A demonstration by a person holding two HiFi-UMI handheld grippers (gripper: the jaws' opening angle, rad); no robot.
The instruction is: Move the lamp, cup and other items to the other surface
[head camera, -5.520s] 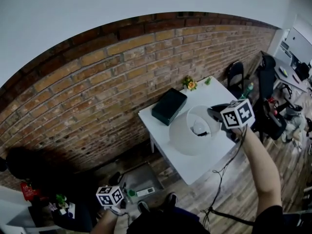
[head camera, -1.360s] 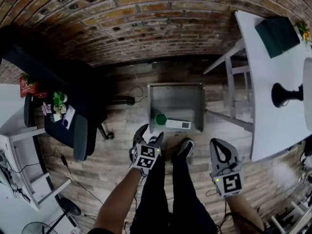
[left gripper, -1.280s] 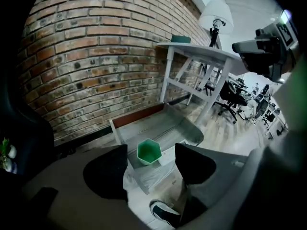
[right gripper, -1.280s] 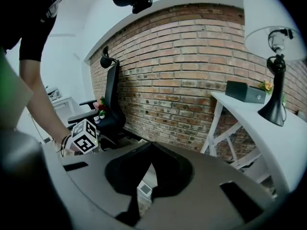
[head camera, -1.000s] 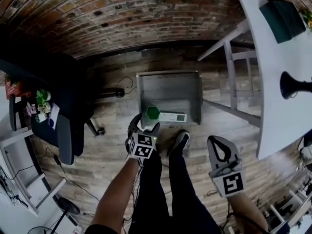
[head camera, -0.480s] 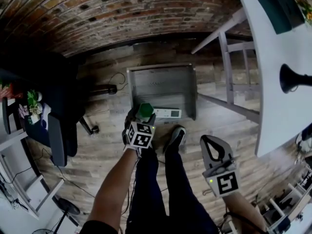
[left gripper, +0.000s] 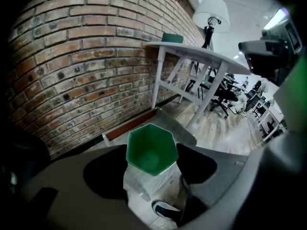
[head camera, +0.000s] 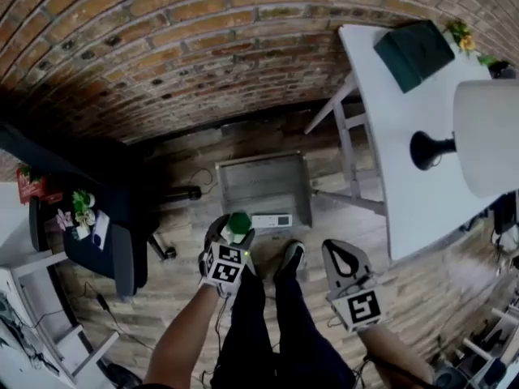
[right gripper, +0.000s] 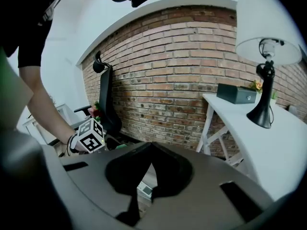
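A green hexagonal cup sits between the jaws of my left gripper, held above the front edge of a low grey platform. In the left gripper view the cup is pinched from both sides, its open top facing the camera. My right gripper hangs by my right leg, shut and empty; in its own view the right gripper has its tips touching. The white-shaded lamp stands on the white table at the right.
A dark green box and small flowers rest on the table's far end. A white flat device lies on the platform. A black office chair stands at left. The brick wall runs behind, and my feet are on the wooden floor.
My left gripper reached the green cup on the low platform, closed on it and drew it back toward me. The right gripper stayed low and shut.
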